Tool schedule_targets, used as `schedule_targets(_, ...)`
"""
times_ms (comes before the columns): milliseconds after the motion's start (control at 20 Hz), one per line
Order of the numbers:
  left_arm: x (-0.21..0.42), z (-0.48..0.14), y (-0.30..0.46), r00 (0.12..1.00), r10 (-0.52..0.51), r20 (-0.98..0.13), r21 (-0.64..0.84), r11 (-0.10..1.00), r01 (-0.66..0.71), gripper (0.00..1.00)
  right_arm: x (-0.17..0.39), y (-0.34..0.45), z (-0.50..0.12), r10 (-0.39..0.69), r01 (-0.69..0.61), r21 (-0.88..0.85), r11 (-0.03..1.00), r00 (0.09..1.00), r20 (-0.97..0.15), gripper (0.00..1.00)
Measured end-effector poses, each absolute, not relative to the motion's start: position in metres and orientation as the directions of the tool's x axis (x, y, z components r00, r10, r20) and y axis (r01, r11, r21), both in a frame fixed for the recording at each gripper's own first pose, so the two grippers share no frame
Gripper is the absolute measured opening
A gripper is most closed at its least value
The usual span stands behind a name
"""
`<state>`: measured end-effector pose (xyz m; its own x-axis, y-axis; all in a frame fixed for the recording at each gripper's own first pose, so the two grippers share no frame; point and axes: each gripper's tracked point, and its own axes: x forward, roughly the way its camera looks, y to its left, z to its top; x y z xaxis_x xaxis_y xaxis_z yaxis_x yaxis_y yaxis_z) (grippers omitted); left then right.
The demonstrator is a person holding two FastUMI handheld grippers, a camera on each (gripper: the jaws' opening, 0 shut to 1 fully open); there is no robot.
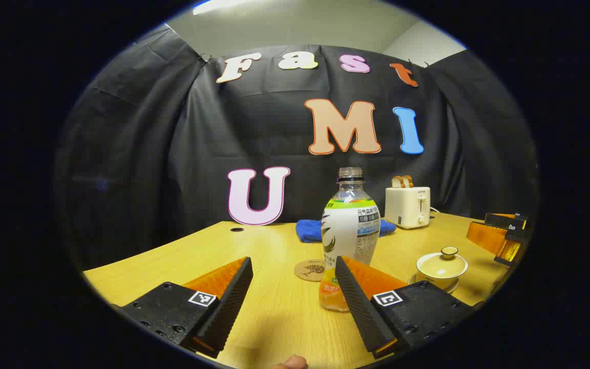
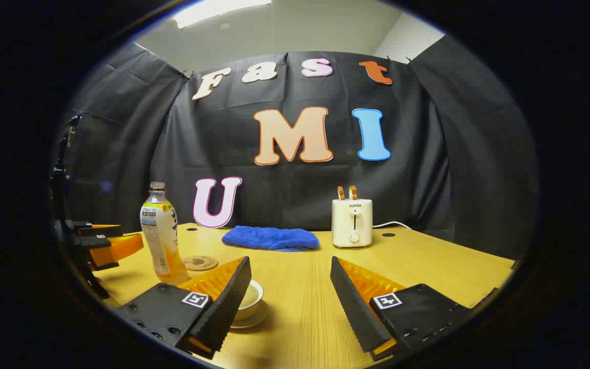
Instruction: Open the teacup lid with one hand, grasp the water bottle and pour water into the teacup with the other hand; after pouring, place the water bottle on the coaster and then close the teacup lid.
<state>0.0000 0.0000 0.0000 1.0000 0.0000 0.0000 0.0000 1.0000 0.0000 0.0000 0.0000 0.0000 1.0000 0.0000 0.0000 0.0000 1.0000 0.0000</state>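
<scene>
Two containers stand on the wooden worktop [image 1: 274,246]. The water bottle [image 1: 350,225] is upright with no cap on its neck, and a shallow layer of orange liquid sits at its base (the rest looks empty behind the label). A round coaster [image 1: 310,269] lies just beside it, on the side toward the booth wall. The teacup [image 1: 442,266], with its knobbed lid [image 1: 448,252] on, rests on a saucer to the bottle's right.

In the left gripper view, the left hand-held gripper [image 1: 292,287] is spread wide, close in front of the bottle without touching it. In the right gripper view, the right hand-held gripper [image 2: 290,289] is also spread and holds nothing; the teacup peeks out behind its left finger [image 2: 226,302].

Farther back lie a blue towel [image 2: 270,238] and a white toaster [image 2: 352,223] with two bread slices [image 2: 347,192] in its slots.
</scene>
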Motion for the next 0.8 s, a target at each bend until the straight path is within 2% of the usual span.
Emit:
schedule_targets(500, 0.0011, -0.0018, -0.0015, 1.0, -0.005, 0.0, -0.002, 1.0, 0.005, 0.94, 0.004, 0.0017, -0.0065, 0.011, -0.011, 0.002, 1.0, 1.0, -0.029, 0.94)
schedule_targets(550, 0.0014, -0.0009, -0.0019, 1.0, -0.007, 0.001, -0.002, 1.0, 0.007, 0.95, 0.0037, 0.0022, -0.0054, 0.011, -0.011, 0.003, 1.0, 1.0, -0.028, 0.99)
schedule_targets(600, 0.001, -0.0009, -0.0023, 1.0, -0.008, 0.001, -0.002, 1.0, 0.008, 0.94, 0.0037, 0.0027, -0.0055, 0.011, -0.011, 0.002, 1.0, 1.0, -0.028, 0.94)
schedule_targets(700, 0.0008, -0.0015, -0.0017, 1.0, -0.009, 0.002, -0.002, 1.0, 0.009, 0.94, 0.0045, 0.0026, -0.0058, 0.011, -0.011, 0.002, 1.0, 1.0, -0.027, 0.94)
schedule_targets(750, 0.0012, -0.0019, -0.0018, 1.0, -0.009, 0.001, -0.002, 1.0, 0.009, 0.94, 0.0044, 0.0029, -0.0051, 0.014, -0.014, 0.002, 1.0, 1.0, -0.028, 0.99)
schedule_targets(800, 0.0017, -0.0019, -0.0021, 1.0, -0.01, 0.001, -0.002, 1.0, 0.01, 0.94, 0.0041, 0.0049, -0.0065, 0.02, -0.02, 0.002, 1.0, 0.999, -0.029, 0.94)
